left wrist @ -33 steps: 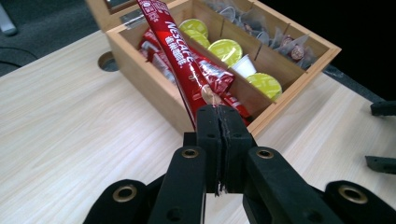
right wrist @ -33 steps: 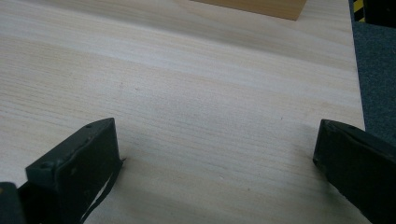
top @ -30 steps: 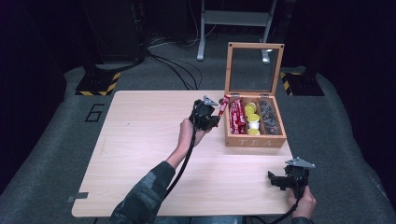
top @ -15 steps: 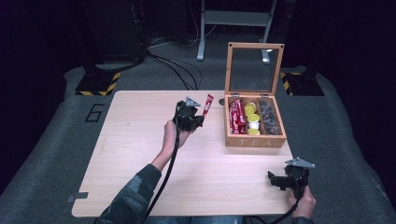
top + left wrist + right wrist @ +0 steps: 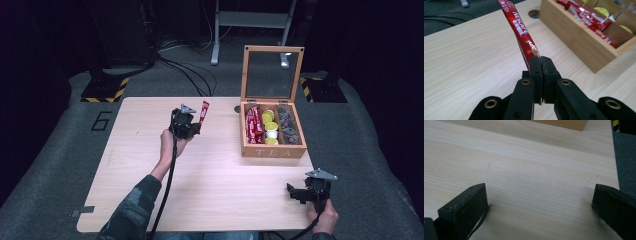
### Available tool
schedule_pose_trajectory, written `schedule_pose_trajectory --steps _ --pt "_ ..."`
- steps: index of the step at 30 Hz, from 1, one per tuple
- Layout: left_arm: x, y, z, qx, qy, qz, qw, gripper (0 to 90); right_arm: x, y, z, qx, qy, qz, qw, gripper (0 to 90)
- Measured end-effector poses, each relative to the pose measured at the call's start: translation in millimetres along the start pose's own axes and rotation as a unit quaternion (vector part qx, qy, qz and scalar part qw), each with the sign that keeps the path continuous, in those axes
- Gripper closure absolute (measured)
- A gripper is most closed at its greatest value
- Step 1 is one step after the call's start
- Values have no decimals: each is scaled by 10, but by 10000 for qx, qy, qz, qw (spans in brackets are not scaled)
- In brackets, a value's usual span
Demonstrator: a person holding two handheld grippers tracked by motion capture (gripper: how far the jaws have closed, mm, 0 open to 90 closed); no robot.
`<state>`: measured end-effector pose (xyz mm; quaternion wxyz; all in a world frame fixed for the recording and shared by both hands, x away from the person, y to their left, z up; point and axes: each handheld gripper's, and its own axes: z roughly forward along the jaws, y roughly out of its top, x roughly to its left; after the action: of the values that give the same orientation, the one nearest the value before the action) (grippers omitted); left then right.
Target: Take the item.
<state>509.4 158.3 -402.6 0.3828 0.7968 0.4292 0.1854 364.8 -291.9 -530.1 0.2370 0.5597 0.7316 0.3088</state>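
Note:
My left gripper [image 5: 192, 126] [image 5: 540, 60] is shut on a red Nescafe stick sachet [image 5: 204, 111] [image 5: 518, 27], which rises from the closed jaws above the middle of the table. To its right stands a wooden tea box [image 5: 272, 150] [image 5: 579, 47] with its glass lid up, holding more red sachets [image 5: 253, 126], yellow pods [image 5: 269, 125] and dark pods [image 5: 289, 126]. Near the front right corner my right gripper [image 5: 294, 194] [image 5: 539, 202] hovers open over bare wood, nothing between its jaws.
The light wooden table [image 5: 125, 150] has a round cable hole [image 5: 237, 108] left of the box. Its right edge [image 5: 615, 170] meets grey carpet. Cables and a metal stand [image 5: 250, 22] lie on the floor behind.
The left gripper has carried the red sachet leftward, away from the tea box toward the table's middle. The right gripper has stayed put.

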Motion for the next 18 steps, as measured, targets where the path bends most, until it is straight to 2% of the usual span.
schedule_pose_trajectory --steps 4,9,14,18 --pt "147 -70 8 35 98 -121 9999 880 1 0 0 0 -1 1 10000 0" --pt "271 -159 13 7 174 -267 9995 880 1 0 0 0 -1 1 10000 0" --pt "396 -265 34 80 247 -363 9990 880 1 0 -1 1 -1 1 10000 0" --pt "498 -332 31 86 310 -561 9979 880 1 0 -1 1 -2 2 10000 0"
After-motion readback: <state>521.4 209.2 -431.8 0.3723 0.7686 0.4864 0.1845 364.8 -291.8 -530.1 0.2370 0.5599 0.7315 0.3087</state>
